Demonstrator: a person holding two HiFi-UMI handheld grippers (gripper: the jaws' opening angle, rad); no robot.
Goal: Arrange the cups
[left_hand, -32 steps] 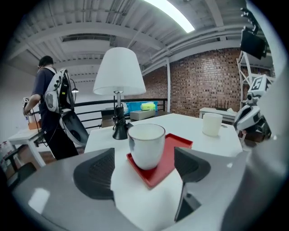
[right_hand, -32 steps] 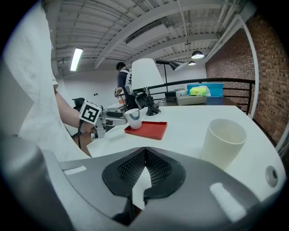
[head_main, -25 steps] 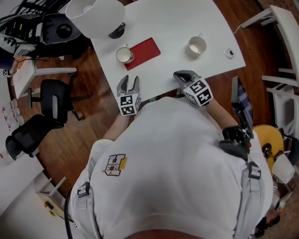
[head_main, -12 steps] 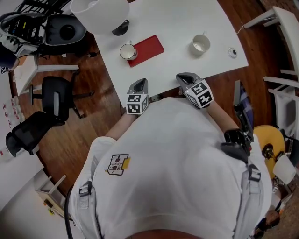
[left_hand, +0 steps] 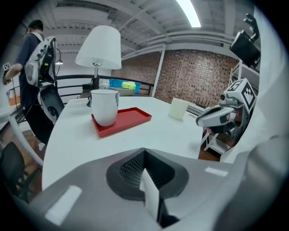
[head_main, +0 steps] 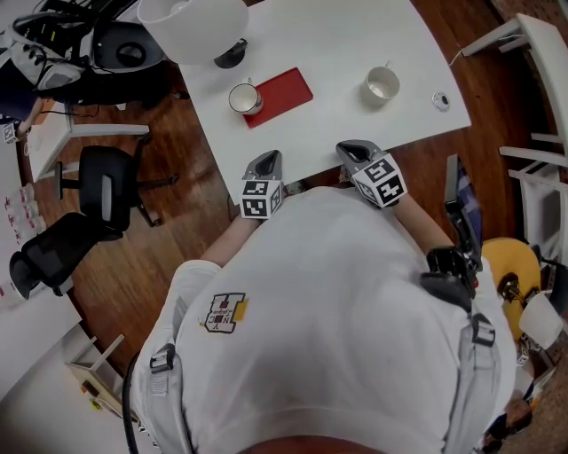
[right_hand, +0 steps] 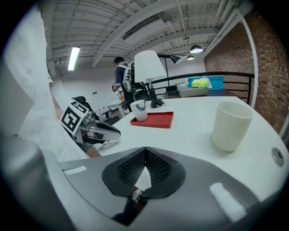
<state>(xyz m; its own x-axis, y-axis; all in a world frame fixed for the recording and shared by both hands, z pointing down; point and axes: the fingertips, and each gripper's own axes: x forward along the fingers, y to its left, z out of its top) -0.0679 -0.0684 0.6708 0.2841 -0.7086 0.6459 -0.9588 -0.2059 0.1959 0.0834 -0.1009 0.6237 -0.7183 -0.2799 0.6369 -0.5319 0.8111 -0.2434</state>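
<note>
Left gripper [head_main: 266, 160]: hovering over the near edge of the worktop [head_main: 328, 44], fingers pressing together, gripping nothing.
Right gripper [head_main: 348, 147]: hanging near it at the same edge, fingers sitting together too, nothing between them.
White cup [head_main: 242, 97]: sitting upright on the left end of the red tray [head_main: 286, 91], out past the left gripper.
Cream cup [head_main: 379, 85]: standing on bare worktop, well apart from the tray, beyond the right gripper.
Lamp [head_main: 191, 27]: standing behind the tray at the far left.

The table [head_main: 355, 44] is smooth, matt white. Toward 11 o'clock a glossy white cup [head_main: 241, 97] sits on a matt red plastic tray [head_main: 286, 92]; toward 1 o'clock, a matt cream cup [head_main: 379, 86]. The floor [head_main: 160, 222] is polished wood.
</note>
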